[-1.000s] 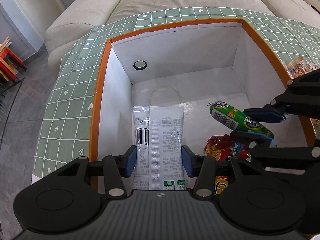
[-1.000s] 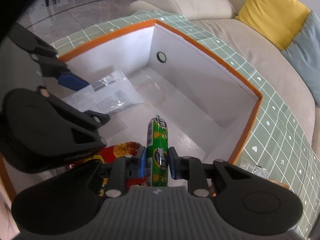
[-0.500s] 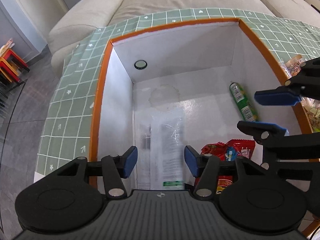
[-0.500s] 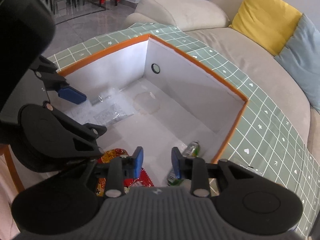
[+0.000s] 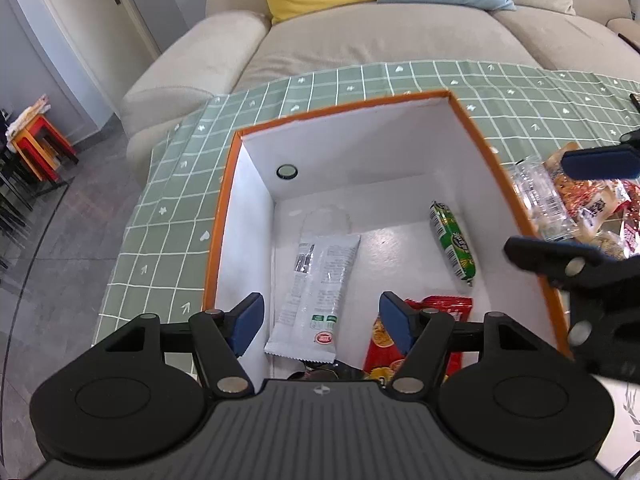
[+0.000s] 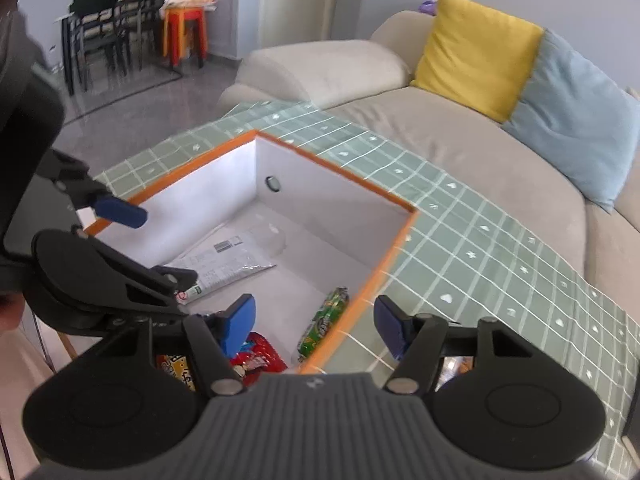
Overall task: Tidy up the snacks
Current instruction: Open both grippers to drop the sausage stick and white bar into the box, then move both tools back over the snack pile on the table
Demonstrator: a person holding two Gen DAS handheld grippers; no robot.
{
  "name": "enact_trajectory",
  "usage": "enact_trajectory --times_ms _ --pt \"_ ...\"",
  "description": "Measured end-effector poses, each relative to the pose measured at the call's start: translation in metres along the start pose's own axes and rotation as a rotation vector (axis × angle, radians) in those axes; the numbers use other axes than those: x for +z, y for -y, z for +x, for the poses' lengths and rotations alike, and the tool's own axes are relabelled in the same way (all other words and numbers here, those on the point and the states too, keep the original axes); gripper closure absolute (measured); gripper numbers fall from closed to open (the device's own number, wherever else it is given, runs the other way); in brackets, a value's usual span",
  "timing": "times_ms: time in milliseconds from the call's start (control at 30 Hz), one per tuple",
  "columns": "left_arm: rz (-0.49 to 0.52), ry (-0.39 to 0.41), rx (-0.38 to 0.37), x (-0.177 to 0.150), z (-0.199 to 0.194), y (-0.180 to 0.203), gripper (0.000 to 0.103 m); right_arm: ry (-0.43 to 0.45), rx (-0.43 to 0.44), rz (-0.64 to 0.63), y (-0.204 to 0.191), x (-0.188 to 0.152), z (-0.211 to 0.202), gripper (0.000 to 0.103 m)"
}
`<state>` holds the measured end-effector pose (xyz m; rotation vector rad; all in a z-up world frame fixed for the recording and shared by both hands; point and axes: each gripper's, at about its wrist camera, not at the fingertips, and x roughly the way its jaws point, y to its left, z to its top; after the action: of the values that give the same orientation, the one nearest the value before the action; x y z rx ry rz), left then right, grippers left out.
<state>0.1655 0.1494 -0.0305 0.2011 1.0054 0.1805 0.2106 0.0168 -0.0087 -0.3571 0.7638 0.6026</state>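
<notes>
An orange-rimmed white box [image 5: 224, 216] [image 6: 360, 184] stands on the green checked tablecloth. Inside lie a white snack packet [image 5: 320, 280] [image 6: 228, 264], a green sausage stick [image 5: 452, 240] [image 6: 326, 322] by the right wall, and a red snack bag [image 5: 408, 344] [image 6: 260, 360] at the near end. My left gripper [image 5: 322, 322] is open and empty above the box's near end. My right gripper [image 6: 316, 326] is open and empty above the box's right rim; it also shows in the left wrist view [image 5: 576, 208].
A pile of loose snack packets [image 5: 560, 200] lies on the tablecloth [image 6: 480, 248] right of the box. A beige sofa [image 5: 400, 32] with yellow and blue cushions stands behind the table. Stools and chairs [image 6: 132, 32] stand on the floor to the left.
My right gripper let go of the green sausage stick, which now lies in the box. Both grippers opened wider and rose above the box. The white packet lies flat.
</notes>
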Motion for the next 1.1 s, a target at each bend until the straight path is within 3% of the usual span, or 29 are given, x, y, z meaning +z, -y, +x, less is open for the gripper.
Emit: enact_trajectory --times_ms 200,400,667,867,1100 --pt "0.002 0.069 0.0 -0.003 -0.024 0.013 0.025 0.033 -0.054 0.061 0.016 -0.018 -0.027 0.035" --pt "-0.042 0.153 -0.093 -0.004 -0.051 0.034 0.024 0.049 -0.102 0.127 0.03 -0.05 -0.053 0.03" --pt "-0.001 0.245 -0.207 -0.016 -0.071 0.086 0.024 0.038 -0.19 0.241 0.057 -0.101 -0.083 0.03" --pt "-0.004 0.252 -0.285 -0.031 -0.072 0.122 0.024 0.006 -0.265 0.322 0.078 -0.142 -0.102 0.028" --pt "0.059 0.236 -0.311 -0.049 -0.07 0.155 0.024 -0.023 -0.34 0.413 0.094 -0.187 -0.115 0.019"
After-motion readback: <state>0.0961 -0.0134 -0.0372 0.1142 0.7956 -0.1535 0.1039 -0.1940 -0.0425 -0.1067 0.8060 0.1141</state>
